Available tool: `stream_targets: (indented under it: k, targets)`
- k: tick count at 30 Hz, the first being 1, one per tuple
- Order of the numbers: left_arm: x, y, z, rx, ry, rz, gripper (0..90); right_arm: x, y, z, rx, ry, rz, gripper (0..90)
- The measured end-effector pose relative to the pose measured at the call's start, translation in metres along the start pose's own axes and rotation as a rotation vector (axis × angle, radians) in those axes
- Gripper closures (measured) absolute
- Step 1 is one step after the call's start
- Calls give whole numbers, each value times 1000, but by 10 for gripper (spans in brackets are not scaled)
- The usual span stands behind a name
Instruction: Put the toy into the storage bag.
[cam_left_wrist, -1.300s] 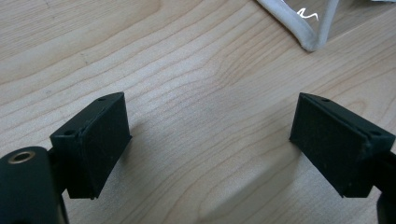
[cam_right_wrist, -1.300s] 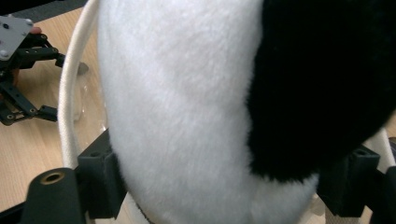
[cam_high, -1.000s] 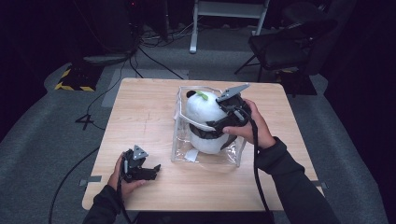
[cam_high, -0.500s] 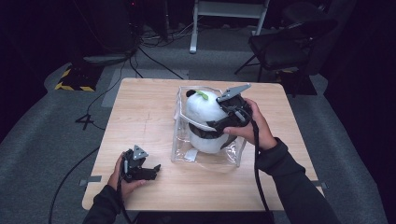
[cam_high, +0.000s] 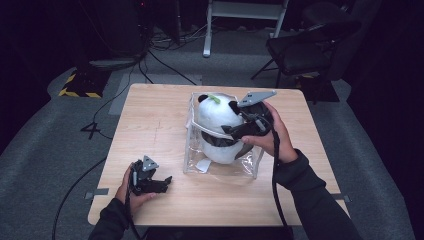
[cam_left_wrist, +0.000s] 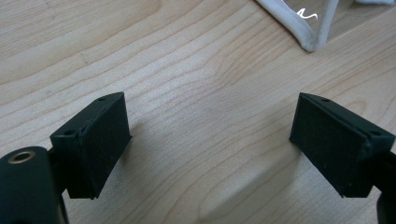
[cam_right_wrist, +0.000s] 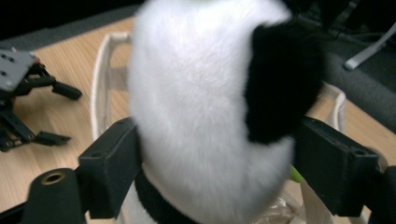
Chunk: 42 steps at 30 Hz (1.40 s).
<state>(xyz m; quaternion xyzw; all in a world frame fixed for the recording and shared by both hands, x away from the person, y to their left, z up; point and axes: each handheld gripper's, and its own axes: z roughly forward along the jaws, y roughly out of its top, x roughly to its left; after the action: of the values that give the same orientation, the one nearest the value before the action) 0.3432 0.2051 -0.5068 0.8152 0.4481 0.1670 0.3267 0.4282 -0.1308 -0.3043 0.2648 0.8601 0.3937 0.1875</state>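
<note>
Right gripper (cam_high: 235, 131) sits at the side of the panda plush (cam_high: 217, 131), which stands in the clear plastic bag (cam_high: 250, 165) on the far-right half of the worktop (cam_high: 150, 120). In the right gripper view the two jaws flank the plush (cam_right_wrist: 196, 116), one at each side of its white body, with the black patch next to the right-hand jaw. Both pads lie against the fur, so the jaws are clamped on the plush at a wide spread. They have just been closing a little, with the plush between them.

Against the frames of a second ago: the plush sits in the same spot inside the bag, upper part above the bag's rim, and the bag has not shifted on the worktop. The right hand (cam_high: 272, 137) keeps nearly the same pose, grey plate pointing up and away from the person.

Left gripper (cam_high: 167, 181) rests low at the near-left part of the worktop, well apart from the bag, unchanged from the earlier frames. In the left gripper view its jaws stand wide apart with bare wood (cam_left_wrist: 205, 130) between them; a white-edged corner of the bag (cam_left_wrist: 313, 28) shows at the top. The left hand (cam_high: 131, 186) holds it in place.

Dark floor, cables and a chair (cam_high: 305, 45) lie beyond the far edge.
</note>
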Motion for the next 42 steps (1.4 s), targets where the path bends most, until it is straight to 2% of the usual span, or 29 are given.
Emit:
stream_targets:
  k: [2,3,4,7,16,20,37,42]
  targets:
    - [0,0,0,0,0,0,120,1,1,-6,-36,-14,-1,202]
    - [0,0,0,0,0,0,120,2,2,-8,-39,-5,-2,216]
    - [0,0,0,0,0,-1,120,2,2,-9,-34,8,-9,232]
    - [0,0,0,0,0,0,120,3,2,-6,-6,-3,-26,236]
    - [0,0,0,-1,0,1,120,0,0,-4,-6,0,-14,241]
    - [0,0,0,0,0,0,120,-3,-1,-9,-19,-3,-13,264]
    - [0,0,0,0,0,0,120,-10,-4,-25,-28,-19,-18,242]
    - [0,0,0,0,0,-1,120,-11,-7,-31,-25,-53,-44,262]
